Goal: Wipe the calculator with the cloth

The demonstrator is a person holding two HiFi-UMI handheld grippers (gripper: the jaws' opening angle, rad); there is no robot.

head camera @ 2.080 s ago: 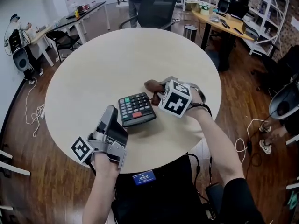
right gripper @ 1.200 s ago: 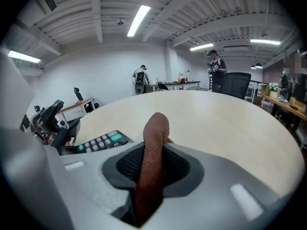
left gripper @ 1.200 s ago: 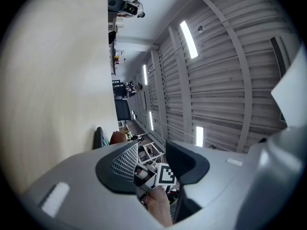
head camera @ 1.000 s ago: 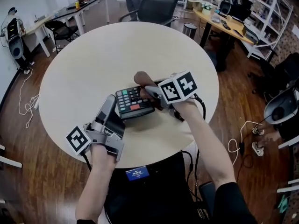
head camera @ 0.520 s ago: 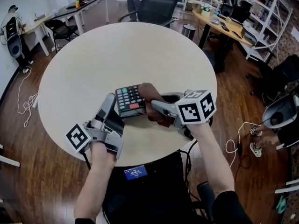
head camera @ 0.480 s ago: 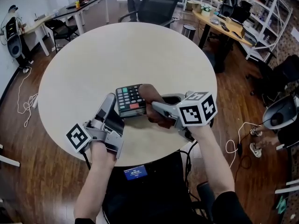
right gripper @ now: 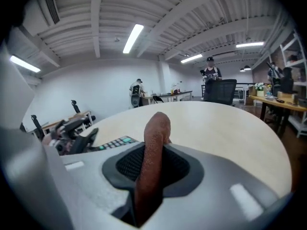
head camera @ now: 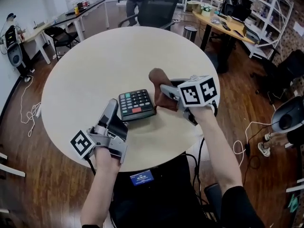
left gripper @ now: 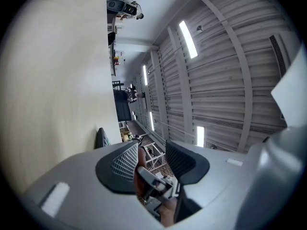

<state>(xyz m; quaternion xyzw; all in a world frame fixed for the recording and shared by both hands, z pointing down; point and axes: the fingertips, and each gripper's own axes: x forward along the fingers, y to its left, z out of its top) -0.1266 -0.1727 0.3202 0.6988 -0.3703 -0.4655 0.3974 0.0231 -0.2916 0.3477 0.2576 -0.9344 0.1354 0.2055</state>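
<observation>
Head view: the calculator [head camera: 137, 105] lay on the round table [head camera: 118, 56], just beyond the left gripper [head camera: 112, 109]. The right gripper [head camera: 166, 90] held the brown cloth [head camera: 158, 81] by the calculator's right edge. Left gripper view: its jaws stood apart with nothing between them. Right gripper view: its jaws pinched the upright cloth, and the calculator lay beyond at left.

My head camera looks steeply down on the round, pale beige table [head camera: 109, 56] from above its near edge. The camera on my grey right gripper [head camera: 164, 90] skims low across that tabletop; my grey left gripper [head camera: 112, 109] carries one rolled sideways, tilted ceilingward. All share the tabletop.
</observation>
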